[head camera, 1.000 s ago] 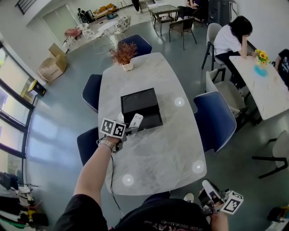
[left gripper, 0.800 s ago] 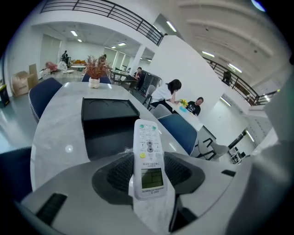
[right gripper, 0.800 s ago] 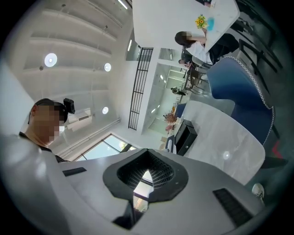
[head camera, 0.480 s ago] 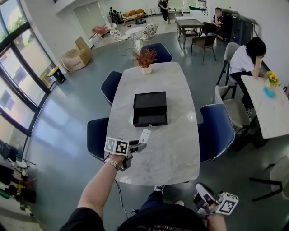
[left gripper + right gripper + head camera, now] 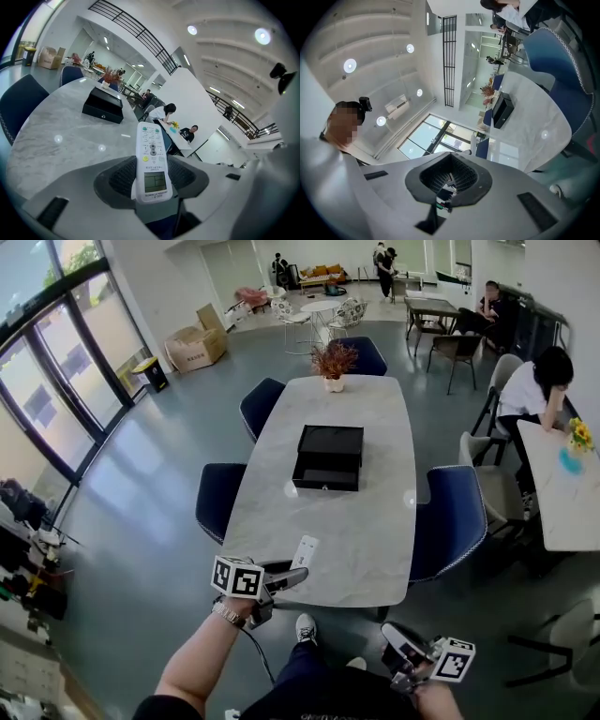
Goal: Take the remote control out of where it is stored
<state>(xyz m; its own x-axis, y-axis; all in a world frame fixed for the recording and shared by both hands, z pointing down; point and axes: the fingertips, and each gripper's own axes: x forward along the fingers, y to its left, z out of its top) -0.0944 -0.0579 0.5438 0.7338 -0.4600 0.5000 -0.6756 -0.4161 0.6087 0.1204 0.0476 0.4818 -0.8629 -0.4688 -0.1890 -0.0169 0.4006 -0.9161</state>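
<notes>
Left gripper [image 5: 284, 577]: jaws clamped on the remote control [image 5: 151, 161]
Remote control: above the table's [image 5: 361, 554] near edge; well apart from the black box [image 5: 328, 457]
Right gripper [image 5: 401, 645]: jaws seemingly together; nothing between

Box [image 5: 329, 457] is sitting mid-table [image 5: 347, 540], plant [image 5: 334, 362] standing behind it at the far end. Chairs [image 5: 221, 498] are flanking both sides. Remote [image 5: 304, 552], in left gripper [image 5: 298, 570], is hanging over the near edge; right gripper [image 5: 392, 641] is sitting off-table, nearer.
</notes>
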